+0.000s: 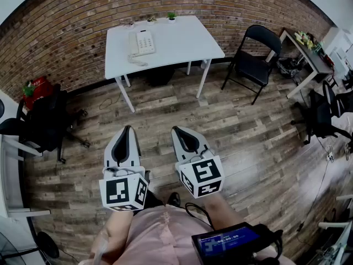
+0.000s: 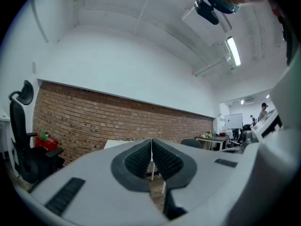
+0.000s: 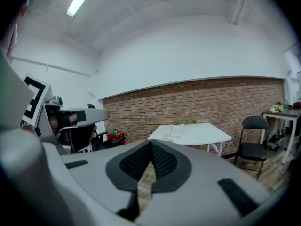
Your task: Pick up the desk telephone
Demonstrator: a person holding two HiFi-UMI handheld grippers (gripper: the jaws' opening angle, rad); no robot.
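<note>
The white corded desk telephone [image 1: 142,43] is sitting on the left part of the white rectangular desk [image 1: 185,40], with its handset lying along its left side. The desk is standing against the red brick wall [image 1: 71,32], and a small green potted plant [image 1: 171,16] is standing at its back edge. A black folding chair [image 1: 255,59] is standing just to the right of the desk.

The person is holding the white-and-grey left gripper [image 1: 128,128] and the matching right gripper [image 1: 176,129] side by side over the wooden plank floor [image 1: 231,131], well apart from the desk. The left gripper's fingers [image 2: 141,160] are pressing together and gripping nothing. The right gripper's fingers [image 3: 162,161] are likewise meeting at the tips, empty. In the right gripper view, the telephone [image 3: 175,131] is showing beyond the fingertips, slightly to their right.
</note>
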